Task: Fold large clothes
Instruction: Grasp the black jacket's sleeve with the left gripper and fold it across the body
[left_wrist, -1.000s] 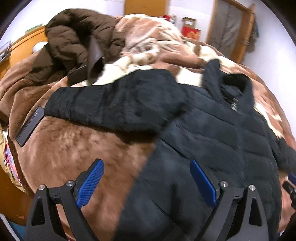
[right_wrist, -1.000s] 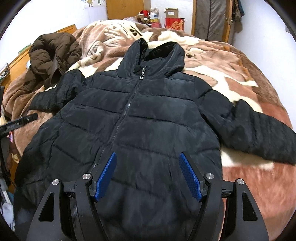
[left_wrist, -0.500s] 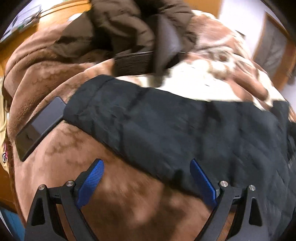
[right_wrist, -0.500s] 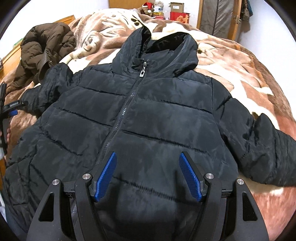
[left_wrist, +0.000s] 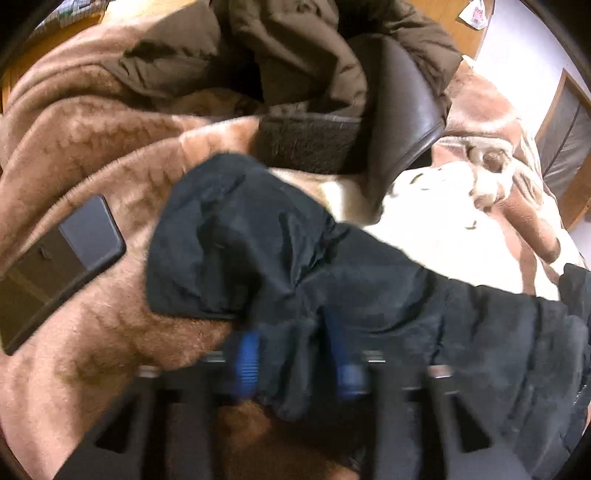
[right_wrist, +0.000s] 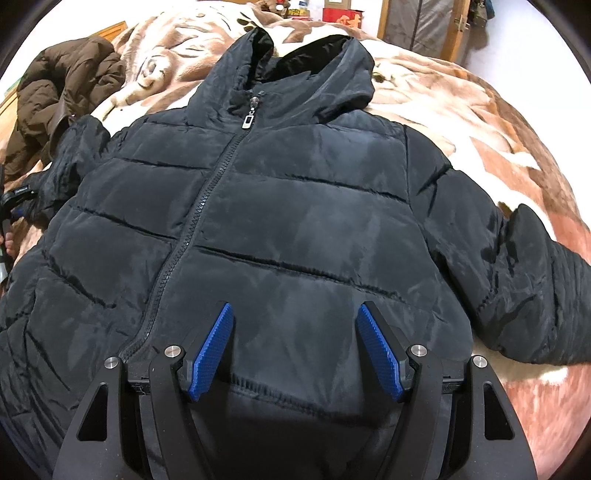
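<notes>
Black jacket (right_wrist: 295, 206) x1 | left gripper (left_wrist: 295, 362) closing, pinching sleeve (left_wrist: 258, 251) | right gripper (right_wrist: 295, 350) spread

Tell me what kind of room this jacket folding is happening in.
Most likely a bedroom in a home. The black jacket lies spread on a bed covered by a plush brown and cream blanket, a brown coat is heaped near the wooden bed frame, and a wooden door stands behind.
</notes>
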